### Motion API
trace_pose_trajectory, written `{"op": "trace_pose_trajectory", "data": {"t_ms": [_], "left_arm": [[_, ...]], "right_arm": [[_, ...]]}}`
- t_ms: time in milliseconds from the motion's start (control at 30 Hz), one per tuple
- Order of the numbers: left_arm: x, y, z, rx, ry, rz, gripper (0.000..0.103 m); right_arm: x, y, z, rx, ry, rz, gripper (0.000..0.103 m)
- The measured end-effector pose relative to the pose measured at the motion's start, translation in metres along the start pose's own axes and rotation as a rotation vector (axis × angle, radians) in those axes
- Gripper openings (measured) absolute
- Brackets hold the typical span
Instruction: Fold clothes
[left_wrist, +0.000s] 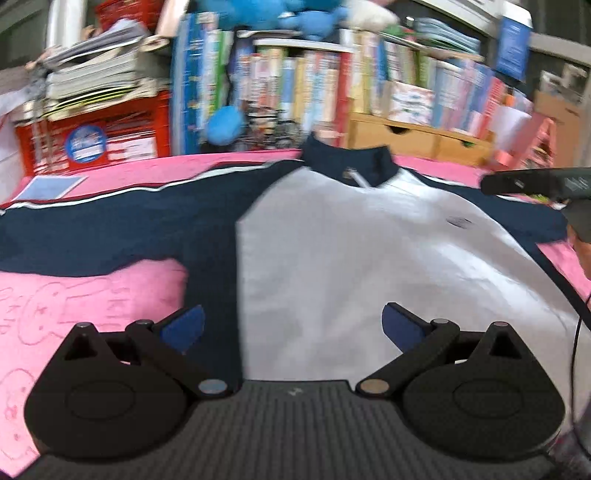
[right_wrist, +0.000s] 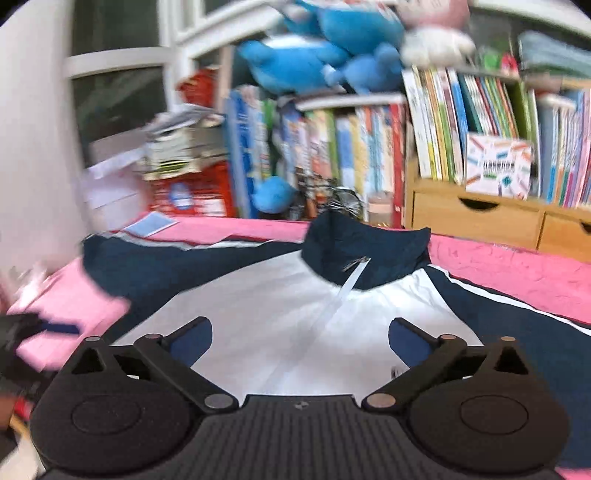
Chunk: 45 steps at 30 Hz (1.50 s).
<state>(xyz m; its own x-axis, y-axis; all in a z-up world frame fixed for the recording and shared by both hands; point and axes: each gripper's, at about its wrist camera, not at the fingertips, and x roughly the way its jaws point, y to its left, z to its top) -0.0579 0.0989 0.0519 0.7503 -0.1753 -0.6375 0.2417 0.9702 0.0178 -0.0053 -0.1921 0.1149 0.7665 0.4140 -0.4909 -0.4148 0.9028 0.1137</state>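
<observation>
Seeing the navy-and-white zip jacket (left_wrist: 369, 251) spread flat, front up, sleeves out, on the pink blanket (left_wrist: 92, 295), collar at its far edge | no fold visible, whole fold left | left gripper (left_wrist: 291, 325) and right gripper (right_wrist: 301, 336) both spread wide, empty, above the near hem

Navy-and-white jacket (left_wrist: 369, 251), pink blanket (left_wrist: 92, 291)

A jacket (left_wrist: 369, 240) lies spread on the blanket (left_wrist: 74, 295), bookshelves (left_wrist: 295, 81) behind it, sleeves out sideways.
</observation>
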Motion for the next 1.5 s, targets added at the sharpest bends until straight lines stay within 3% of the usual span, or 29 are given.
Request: {"op": "trace_pose_trajectory", "data": {"t_ms": [267,433,533,567,667,833,900,1033,1133,1233,1300,1500], "left_arm": [[-0.017,-0.033,-0.012,0.056,0.003,-0.018,0.103],[-0.039,-0.017,-0.033,0.016,0.011,-0.016,0.103],[-0.057,-0.005,-0.042,0.043,0.031,-0.008,0.103],[-0.064,-0.004,-0.041,0.065,0.04,-0.012,0.103],[-0.081,-0.011,-0.032,0.223,0.02,-0.038,0.103],[-0.097,-0.054,-0.031,0.684,-0.115,-0.119,0.103],[-0.099,-0.065,-0.04,0.812,-0.197,-0.212,0.103],[-0.074,-0.08,-0.047,0.97,-0.119,-0.367,0.102],[-0.048,-0.077,-0.05,0.997,-0.034,-0.413,0.096],[-0.027,-0.066,-0.053,1.0,-0.014,-0.375,0.096],[-0.021,-0.059,-0.059,1.025,-0.034,-0.348,0.103],[-0.023,-0.046,-0.059,0.994,-0.051,-0.326,0.103]], "right_arm": [[-0.058,0.051,-0.103,-0.068,0.171,0.143,0.103],[-0.09,0.091,-0.161,-0.375,0.149,-0.005,0.103],[-0.1,0.095,-0.19,-0.633,0.215,-0.167,0.103],[-0.101,0.095,-0.192,-0.696,0.243,-0.183,0.103],[-0.107,0.101,-0.184,-0.855,0.296,-0.137,0.103],[-0.095,0.143,-0.149,-1.104,0.15,0.106,0.103],[-0.076,0.162,-0.146,-1.155,0.108,0.173,0.103],[-0.045,0.189,-0.15,-1.212,0.065,0.282,0.097],[-0.031,0.192,-0.156,-1.222,0.086,0.325,0.094],[-0.027,0.183,-0.163,-1.21,0.087,0.289,0.093],[-0.03,0.169,-0.158,-1.143,0.096,0.262,0.094],[-0.049,0.104,-0.155,-0.95,0.163,0.162,0.097]]}}
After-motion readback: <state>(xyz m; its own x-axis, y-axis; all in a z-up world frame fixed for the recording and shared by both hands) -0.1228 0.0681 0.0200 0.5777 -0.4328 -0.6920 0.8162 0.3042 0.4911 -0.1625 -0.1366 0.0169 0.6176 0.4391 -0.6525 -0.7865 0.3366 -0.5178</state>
